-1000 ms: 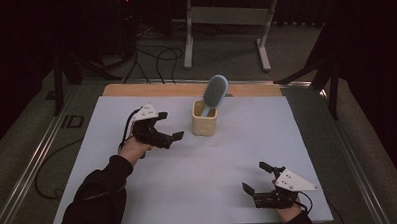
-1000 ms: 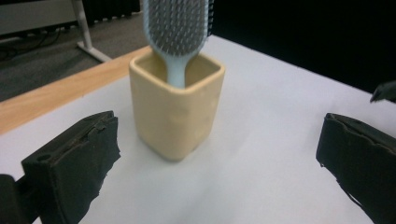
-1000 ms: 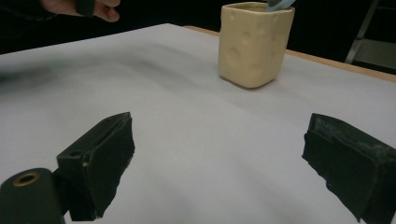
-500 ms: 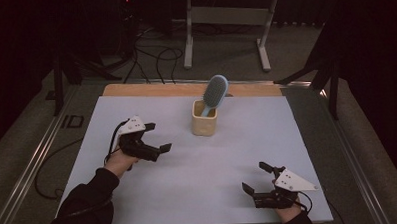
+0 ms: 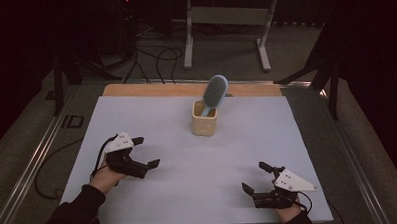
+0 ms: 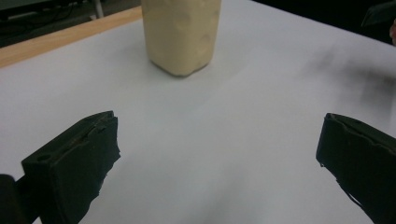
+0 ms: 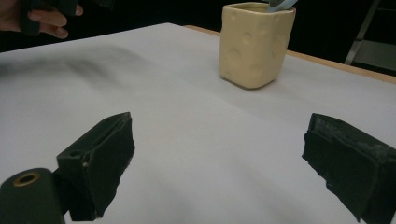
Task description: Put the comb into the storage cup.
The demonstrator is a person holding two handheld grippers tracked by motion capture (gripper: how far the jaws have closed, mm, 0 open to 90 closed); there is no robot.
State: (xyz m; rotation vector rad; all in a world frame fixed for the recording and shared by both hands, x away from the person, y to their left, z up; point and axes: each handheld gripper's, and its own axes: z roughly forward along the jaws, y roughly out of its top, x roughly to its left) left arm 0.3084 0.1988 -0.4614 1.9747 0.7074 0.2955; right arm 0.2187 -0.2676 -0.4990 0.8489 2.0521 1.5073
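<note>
A cream square cup (image 5: pixel 205 122) stands upright at the back middle of the white sheet, with a light blue hairbrush (image 5: pixel 215 93) leaning out of it, head up. The cup (image 6: pixel 181 35) rises ahead in the left gripper view and sits at the upper right as the cup (image 7: pixel 254 43) in the right gripper view. My left gripper (image 5: pixel 146 153) hovers at the left of the sheet, open and empty. Near the front edge on the right, my right gripper (image 5: pixel 256 176) rests open and empty too. Both stand well apart from the cup.
The white sheet (image 5: pixel 188 167) covers the table, with a wooden strip (image 5: pixel 155 89) along its far edge. Cables and a metal stand (image 5: pixel 223 21) lie on the floor beyond. Metal rails run along both table sides.
My left gripper has drawn back from beside the cup toward the front left of the sheet. The right gripper, cup and brush have not moved.
</note>
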